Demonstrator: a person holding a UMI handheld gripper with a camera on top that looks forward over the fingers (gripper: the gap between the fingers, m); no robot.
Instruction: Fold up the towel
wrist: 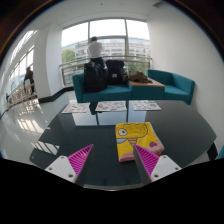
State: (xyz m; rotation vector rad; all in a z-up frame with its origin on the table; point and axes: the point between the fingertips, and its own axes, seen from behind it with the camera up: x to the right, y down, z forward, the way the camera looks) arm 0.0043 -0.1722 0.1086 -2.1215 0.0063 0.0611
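A yellow towel [133,139] with a pink and blue print lies flat on the dark glass table [90,135], just ahead of my right finger. Its near edge reaches the right finger's pink pad [148,159]. My gripper [113,160] is open, hovering low over the table's near edge, with nothing between the fingers. The left finger's pad [79,157] stands over bare table, left of the towel.
Beyond the table stands a teal sofa [175,86] with dark bags [104,74] on it. Patterned mats [112,105] lie on the floor before it. A person [95,50] stands by the large windows behind. A white floor lies to the left.
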